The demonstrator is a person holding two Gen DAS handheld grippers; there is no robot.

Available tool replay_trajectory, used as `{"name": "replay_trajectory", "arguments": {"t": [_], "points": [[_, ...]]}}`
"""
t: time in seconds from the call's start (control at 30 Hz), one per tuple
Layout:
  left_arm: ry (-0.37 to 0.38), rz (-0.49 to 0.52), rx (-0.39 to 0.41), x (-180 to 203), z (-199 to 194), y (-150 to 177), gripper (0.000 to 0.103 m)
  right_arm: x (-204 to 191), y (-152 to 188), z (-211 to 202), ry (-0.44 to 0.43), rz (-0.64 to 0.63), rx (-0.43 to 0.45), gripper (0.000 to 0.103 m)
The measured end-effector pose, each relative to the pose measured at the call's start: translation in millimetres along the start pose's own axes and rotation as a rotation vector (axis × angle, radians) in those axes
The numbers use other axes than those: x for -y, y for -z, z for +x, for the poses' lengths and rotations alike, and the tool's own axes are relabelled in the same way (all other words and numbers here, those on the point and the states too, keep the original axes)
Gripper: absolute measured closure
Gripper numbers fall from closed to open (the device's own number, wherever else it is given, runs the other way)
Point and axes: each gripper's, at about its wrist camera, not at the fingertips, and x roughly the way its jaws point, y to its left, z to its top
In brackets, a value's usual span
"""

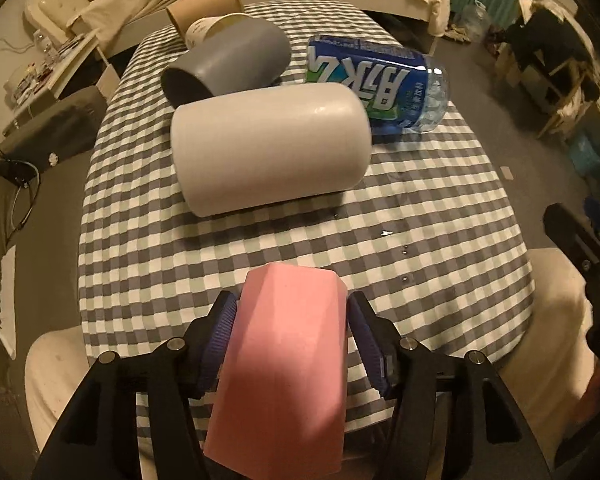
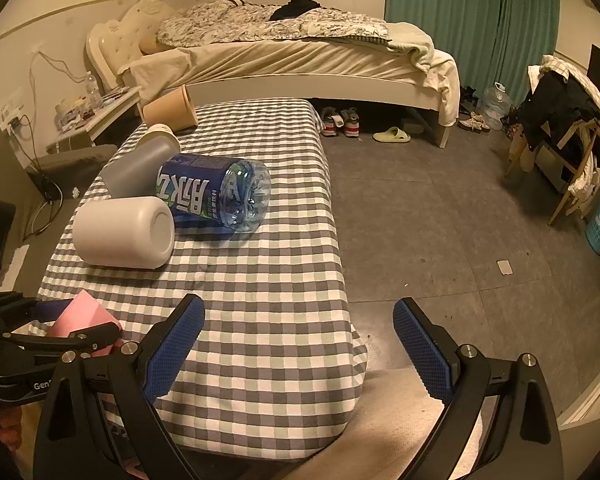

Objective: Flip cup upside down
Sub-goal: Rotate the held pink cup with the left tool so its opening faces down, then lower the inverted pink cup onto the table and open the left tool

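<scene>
1. Grey-and-white checked cloth covers the tabletop we work over, in a dim bedroom with a grey floor.
2. Nearest to us, our left gripper has its blue-padded fingers closed on the sides of a pink faceted plastic cup, which lies between them with one flat end pointing away over the near part of the tabletop; we cannot tell which end is the mouth.
3. Our right gripper hangs above the near right corner of the tabletop with its fingers spread wide and nothing between them.
4. Beyond the pink cup, a white cylindrical plastic cup lies on its side across the cloth.
5. Just behind it, a dark grey plastic cup lies on its side, its open mouth facing the left.
6. Beside the grey cup, a clear plastic bottle with a blue label lies on its side, close to the white cup.
7. Farther back, a cream paper cup and a tan paper cup lie tipped over near the far edge.
8. Past the tabletop stands a bed with rumpled bedding, and green curtains hang to its right.
</scene>
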Motion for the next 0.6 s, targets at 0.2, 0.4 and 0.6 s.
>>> {"name": "replay_trajectory", "arguments": {"t": [0.2, 0.4, 0.6], "points": [[0.041, -0.009, 0.135, 1.3, -30.3, -8.0, 0.044, -3.5, -0.4, 1.8, -0.001, -0.009, -0.002, 0.008], [0.086, -0.033, 0.29, -1.1, -54.6, -16.4, 0.049, -6.4, -1.1, 2.1, 0.005, -0.018, -0.002, 0.007], [0.091, -0.02, 0.319, -1.2, -52.0, -7.5, 0.049, -7.2, -1.5, 2.4, 0.011, -0.024, -0.003, 0.008]]}}
